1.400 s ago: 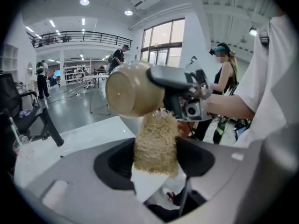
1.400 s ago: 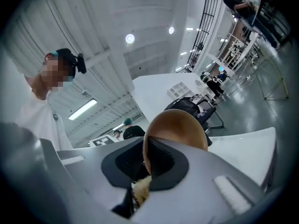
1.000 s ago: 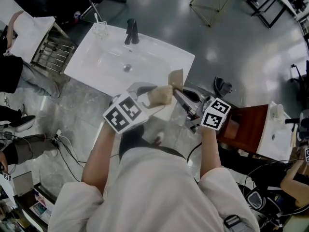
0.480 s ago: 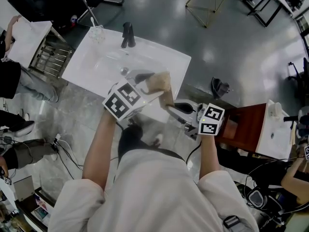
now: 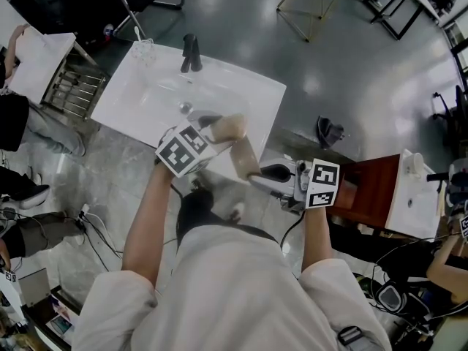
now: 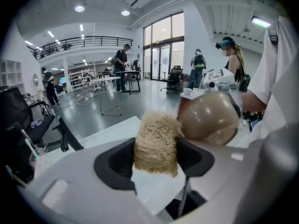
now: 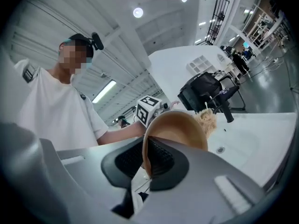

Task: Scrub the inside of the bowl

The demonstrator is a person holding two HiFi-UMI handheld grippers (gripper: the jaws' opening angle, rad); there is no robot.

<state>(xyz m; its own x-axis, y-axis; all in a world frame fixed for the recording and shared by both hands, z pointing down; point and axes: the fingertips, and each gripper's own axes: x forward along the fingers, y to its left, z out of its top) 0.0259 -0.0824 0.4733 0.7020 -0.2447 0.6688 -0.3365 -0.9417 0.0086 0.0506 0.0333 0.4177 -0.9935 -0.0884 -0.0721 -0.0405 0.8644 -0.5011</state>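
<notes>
A tan bowl [image 5: 246,158] is held over the front right corner of the white sink [image 5: 139,97]. My right gripper [image 5: 263,172] is shut on its rim; in the right gripper view the rim [image 7: 145,148] is pinched between the dark pads of the right gripper [image 7: 146,164]. My left gripper [image 5: 218,130] is shut on a pale fibrous scrubber [image 5: 228,127]. In the left gripper view the scrubber [image 6: 156,141] fills the left gripper [image 6: 156,161], and the bowl's rounded outside [image 6: 209,118] sits just right of it. The scrubber [image 7: 208,119] peeks over the bowl's [image 7: 180,129] far edge.
A black faucet [image 5: 191,53] and a glass with a toothbrush [image 5: 148,45] stand at the sink's back. A metal rack [image 5: 77,85] is at the left. A red-brown stand [image 5: 374,189] with a second small basin [image 5: 414,196] is at the right. Cables lie on the floor.
The bowl has come down and left with the right gripper, from beyond the scrubber to nearer me than it. The left gripper and scrubber have shifted up and left over the sink.
</notes>
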